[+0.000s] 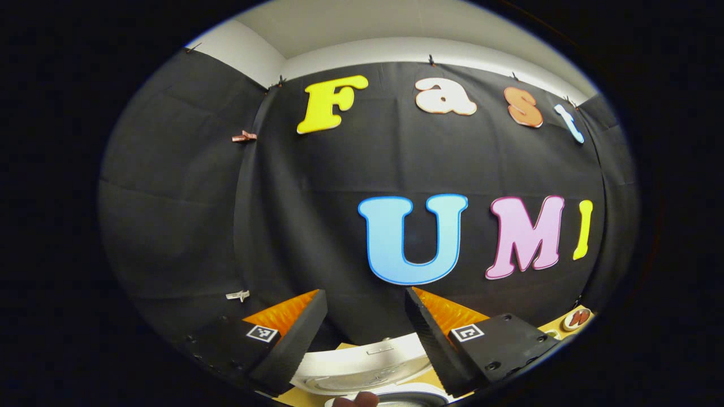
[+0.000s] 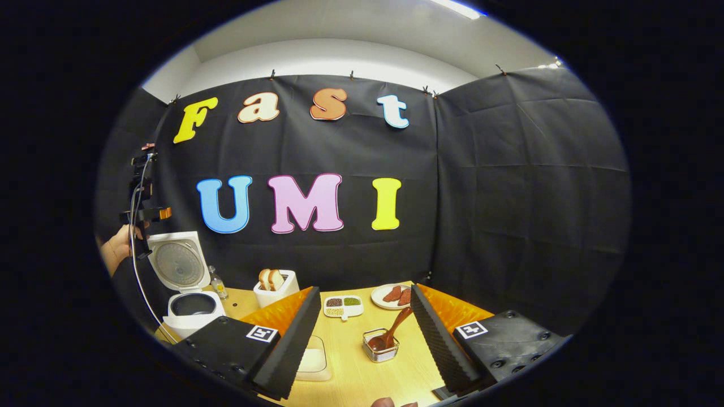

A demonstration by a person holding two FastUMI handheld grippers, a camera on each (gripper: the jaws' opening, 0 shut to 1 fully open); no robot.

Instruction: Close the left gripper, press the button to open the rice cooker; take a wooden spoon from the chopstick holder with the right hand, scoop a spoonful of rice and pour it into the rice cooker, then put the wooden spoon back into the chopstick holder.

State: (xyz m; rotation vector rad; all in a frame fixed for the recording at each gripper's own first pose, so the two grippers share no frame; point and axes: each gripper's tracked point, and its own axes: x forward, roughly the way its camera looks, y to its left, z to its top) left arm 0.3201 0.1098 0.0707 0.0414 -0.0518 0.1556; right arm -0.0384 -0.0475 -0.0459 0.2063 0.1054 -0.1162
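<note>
In the right gripper view the white rice cooker (image 2: 191, 310) stands at the table's left with its lid (image 2: 178, 264) raised. A brown wooden spoon (image 2: 393, 332) leans in a small wire chopstick holder (image 2: 380, 350) near the middle. A clear tub of white rice (image 2: 314, 356) is partly hidden behind one finger. My right gripper (image 2: 365, 294) is open, above the table and short of the holder. A hand holds my left gripper (image 2: 141, 206) high beside the cooker's lid. In the left gripper view my left gripper (image 1: 366, 294) is open over the cooker's raised lid (image 1: 362, 364).
On the wooden table (image 2: 362, 384) stand a white toaster with bread (image 2: 275, 286), a small bottle (image 2: 218, 285), a divided dish of beans (image 2: 343, 305) and a plate of red pieces (image 2: 393, 295). A cable hangs from the left gripper. A small round item (image 1: 578, 318) lies at the table's right.
</note>
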